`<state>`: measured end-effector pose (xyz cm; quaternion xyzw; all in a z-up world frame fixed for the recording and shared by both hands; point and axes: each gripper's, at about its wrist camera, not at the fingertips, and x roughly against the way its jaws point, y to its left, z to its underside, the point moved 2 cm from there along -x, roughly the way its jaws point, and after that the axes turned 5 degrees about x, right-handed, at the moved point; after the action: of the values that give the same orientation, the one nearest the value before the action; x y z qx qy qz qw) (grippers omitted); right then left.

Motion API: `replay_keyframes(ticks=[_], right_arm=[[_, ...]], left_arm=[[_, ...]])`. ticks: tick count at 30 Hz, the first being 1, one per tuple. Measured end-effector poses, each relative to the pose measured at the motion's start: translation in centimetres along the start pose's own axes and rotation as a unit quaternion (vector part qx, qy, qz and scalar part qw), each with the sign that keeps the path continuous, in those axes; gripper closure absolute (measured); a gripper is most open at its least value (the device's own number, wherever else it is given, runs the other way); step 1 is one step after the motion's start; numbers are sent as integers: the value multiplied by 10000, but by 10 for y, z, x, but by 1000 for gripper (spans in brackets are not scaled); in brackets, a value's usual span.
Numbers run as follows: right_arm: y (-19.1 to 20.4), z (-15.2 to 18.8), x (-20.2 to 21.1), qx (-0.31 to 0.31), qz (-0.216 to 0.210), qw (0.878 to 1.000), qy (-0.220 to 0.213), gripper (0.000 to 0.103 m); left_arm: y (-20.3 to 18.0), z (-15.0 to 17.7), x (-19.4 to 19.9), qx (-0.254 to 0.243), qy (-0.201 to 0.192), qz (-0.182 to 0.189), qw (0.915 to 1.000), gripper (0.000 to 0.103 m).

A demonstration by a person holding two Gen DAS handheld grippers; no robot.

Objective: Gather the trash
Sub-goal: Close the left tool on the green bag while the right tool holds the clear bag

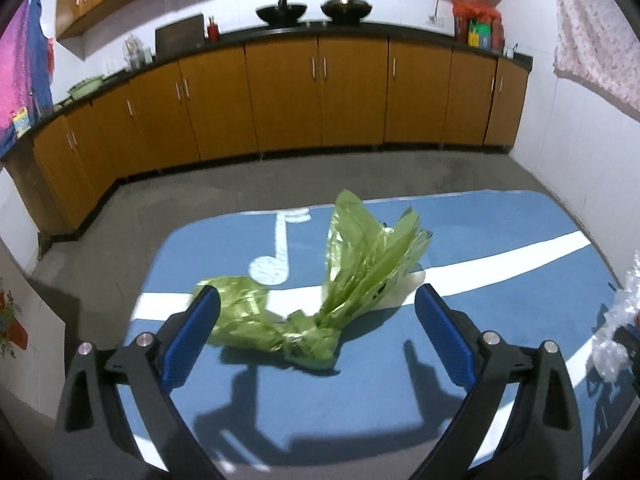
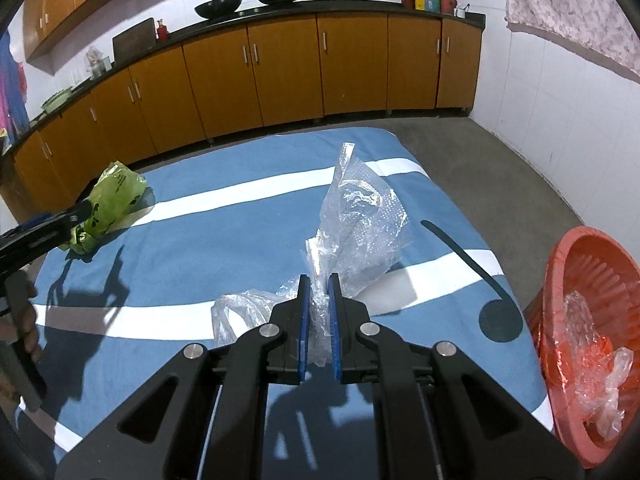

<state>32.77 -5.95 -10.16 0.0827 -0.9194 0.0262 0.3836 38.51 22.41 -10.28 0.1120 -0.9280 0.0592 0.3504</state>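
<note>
— Where do we stand? Our right gripper (image 2: 319, 312) is clamped on the clear plastic wrap (image 2: 360, 220), and our left gripper (image 1: 316, 320) is spread wide around the green bag (image 1: 320, 304), not yet closed on it.

— So we judge it partway: some clear plastic (image 2: 588, 360) already sits in the red basket (image 2: 560, 264) just off the right edge (two pieces left, as far as we see).

— Beneath us the blue-and-white cloth (image 2: 200, 260); beyond, grey floor (image 1: 240, 184), orange cabinets (image 1: 280, 96), woks (image 1: 280, 12).
</note>
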Motion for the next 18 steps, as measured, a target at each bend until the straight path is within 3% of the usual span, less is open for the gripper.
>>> replay_keyframes(ticks=[4, 9, 13, 18], right_arm=[[-5, 3, 0, -27, -41, 10000, 46, 94], [-6, 5, -2, -57, -96, 9999, 87, 94], [-8, 6, 0, -94, -139, 9998, 83, 94], [-12, 6, 4, -128, -168, 9998, 68, 94]], left_arm=[[-9, 1, -23, -221, 247, -111, 9994, 11], [-9, 3, -42, -235, 575, -65, 9981, 35], [-7, 6, -48, -137, 769, 86, 9969, 71], [-8, 10, -43, -169, 679, 152, 9974, 79]])
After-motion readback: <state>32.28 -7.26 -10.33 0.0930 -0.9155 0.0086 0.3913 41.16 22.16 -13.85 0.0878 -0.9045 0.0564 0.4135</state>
